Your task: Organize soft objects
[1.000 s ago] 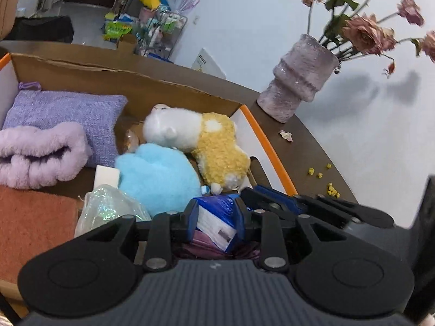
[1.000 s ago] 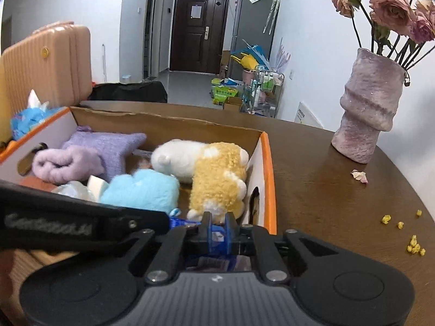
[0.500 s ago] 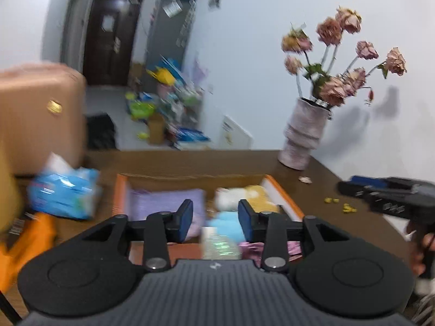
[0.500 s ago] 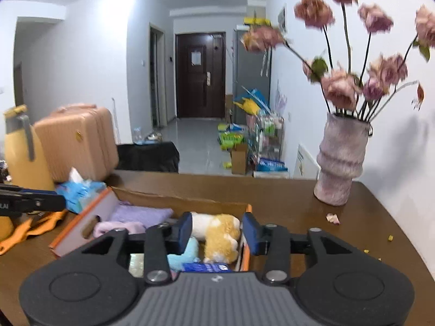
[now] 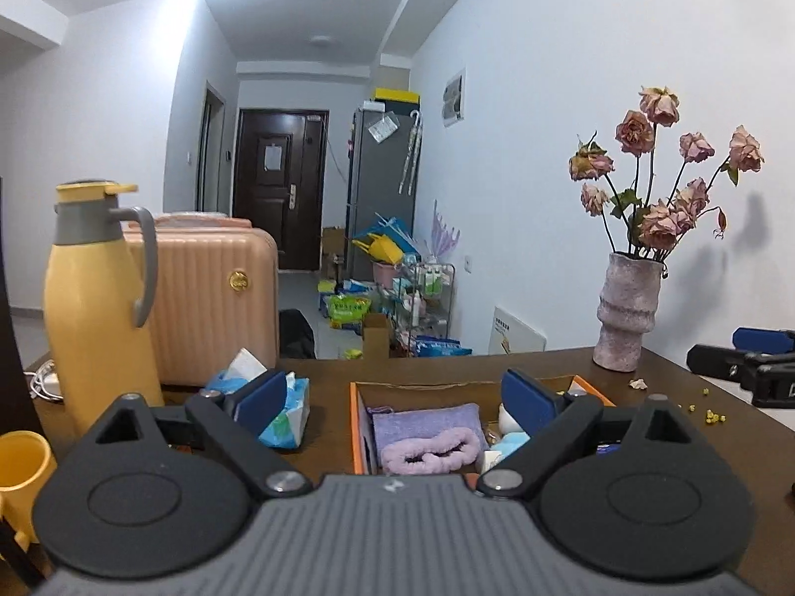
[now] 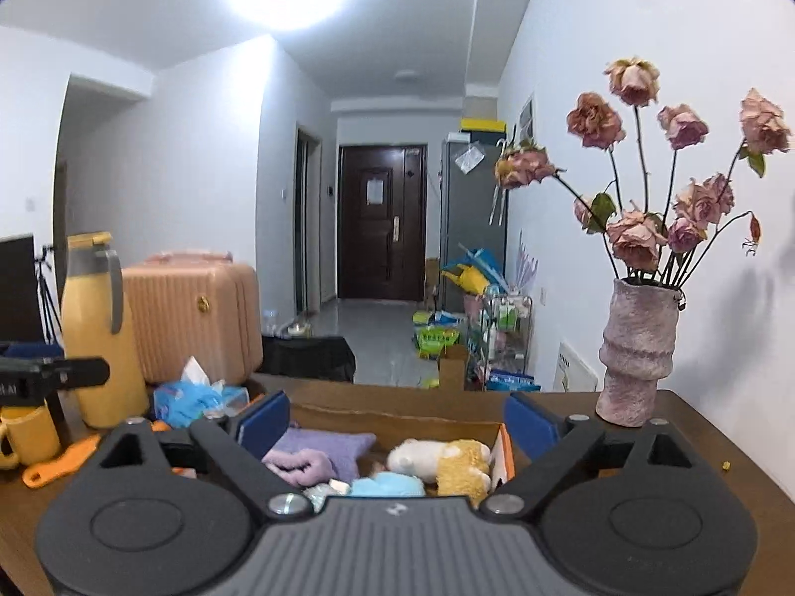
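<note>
A cardboard box with an orange rim (image 5: pixel 354 427) stands on the brown table, below and ahead of both grippers. It holds a purple cloth (image 5: pixel 422 422), a lilac fluffy band (image 5: pixel 432 454), a blue plush (image 6: pixel 387 486) and a white and yellow plush (image 6: pixel 442 457). My left gripper (image 5: pixel 395 395) hovers above the box's near left side, its jaws opening wide with nothing between them. My right gripper (image 6: pixel 397 424) hangs over the near edge, jaws also opening and bare. The gripper bodies hide the near part of the box.
A yellow thermos (image 5: pixel 94 308), a yellow mug (image 5: pixel 20 467) and a blue tissue pack (image 5: pixel 283 412) stand left of the box. A pink suitcase (image 5: pixel 208 298) is behind them. A vase of dried roses (image 5: pixel 626 313) stands at the right, with yellow crumbs (image 5: pixel 710 414) nearby.
Both grippers were shut on a blue packet low over the box. They have let it go, risen and drawn back, and their jaws have spread wide.
</note>
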Demonstrator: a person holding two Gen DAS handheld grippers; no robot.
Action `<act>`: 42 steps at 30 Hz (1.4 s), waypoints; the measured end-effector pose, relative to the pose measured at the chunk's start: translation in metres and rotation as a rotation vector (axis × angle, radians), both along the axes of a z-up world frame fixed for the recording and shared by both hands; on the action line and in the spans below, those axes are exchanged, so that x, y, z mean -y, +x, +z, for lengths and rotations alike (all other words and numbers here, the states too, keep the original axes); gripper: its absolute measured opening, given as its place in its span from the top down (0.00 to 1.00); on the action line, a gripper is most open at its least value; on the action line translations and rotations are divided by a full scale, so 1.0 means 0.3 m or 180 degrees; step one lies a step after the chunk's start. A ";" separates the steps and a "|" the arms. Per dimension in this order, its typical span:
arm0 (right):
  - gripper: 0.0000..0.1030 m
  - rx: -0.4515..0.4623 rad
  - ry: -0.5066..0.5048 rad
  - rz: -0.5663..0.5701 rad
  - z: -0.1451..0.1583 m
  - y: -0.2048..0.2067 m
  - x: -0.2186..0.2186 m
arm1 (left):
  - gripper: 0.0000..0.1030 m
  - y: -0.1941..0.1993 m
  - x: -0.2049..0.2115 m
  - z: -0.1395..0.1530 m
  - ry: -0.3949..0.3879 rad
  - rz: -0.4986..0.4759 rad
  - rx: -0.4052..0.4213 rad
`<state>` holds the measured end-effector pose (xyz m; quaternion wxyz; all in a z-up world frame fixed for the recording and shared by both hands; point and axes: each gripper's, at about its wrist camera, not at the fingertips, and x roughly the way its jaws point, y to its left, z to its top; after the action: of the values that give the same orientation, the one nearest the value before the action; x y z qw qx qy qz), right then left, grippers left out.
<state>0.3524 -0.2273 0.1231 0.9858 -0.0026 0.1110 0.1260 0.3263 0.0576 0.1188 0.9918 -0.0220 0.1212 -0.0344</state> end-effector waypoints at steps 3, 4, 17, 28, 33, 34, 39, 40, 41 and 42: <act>0.08 0.0095 -0.0012 -0.0013 0.001 -0.050 -0.008 | 0.05 -0.048 -0.004 -0.002 -0.0011 -0.0002 0.0028; 0.08 0.0128 -0.0025 -0.0026 0.002 -0.068 -0.009 | 0.05 -0.064 -0.005 -0.004 -0.0008 -0.0010 0.0032; 0.00 0.0357 0.0118 -0.0045 -0.162 -0.524 0.047 | 0.00 -0.513 0.033 -0.126 0.0036 0.0147 0.0196; 0.00 0.0236 0.0315 -0.0153 -0.409 -1.004 0.059 | 0.00 -0.971 0.065 -0.319 -0.0055 0.0014 0.0209; 0.00 0.0185 0.0278 -0.0234 -0.442 -1.042 0.035 | 0.00 -0.981 0.084 -0.340 0.0060 0.0039 0.0196; 0.00 0.0181 0.0315 -0.0245 -0.440 -1.042 0.037 | 0.00 -0.982 0.084 -0.339 0.0050 0.0033 0.0198; 0.00 0.0195 0.0390 -0.0263 -0.432 -1.043 0.041 | 0.00 -0.982 0.082 -0.341 0.0060 0.0073 0.0225; 0.00 0.0191 0.0391 -0.0264 -0.431 -1.041 0.040 | 0.00 -0.982 0.083 -0.341 0.0059 0.0077 0.0226; 0.00 0.0191 0.0390 -0.0262 -0.432 -1.040 0.038 | 0.00 -0.982 0.083 -0.341 0.0060 0.0072 0.0233; 0.00 0.0181 0.0383 -0.0259 -0.434 -1.039 0.036 | 0.00 -0.981 0.081 -0.341 0.0066 0.0068 0.0238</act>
<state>0.0407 -0.2382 -0.0071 0.9912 0.0575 0.0752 0.0922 0.0320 0.0332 0.0166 0.9961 -0.0117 0.0841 -0.0233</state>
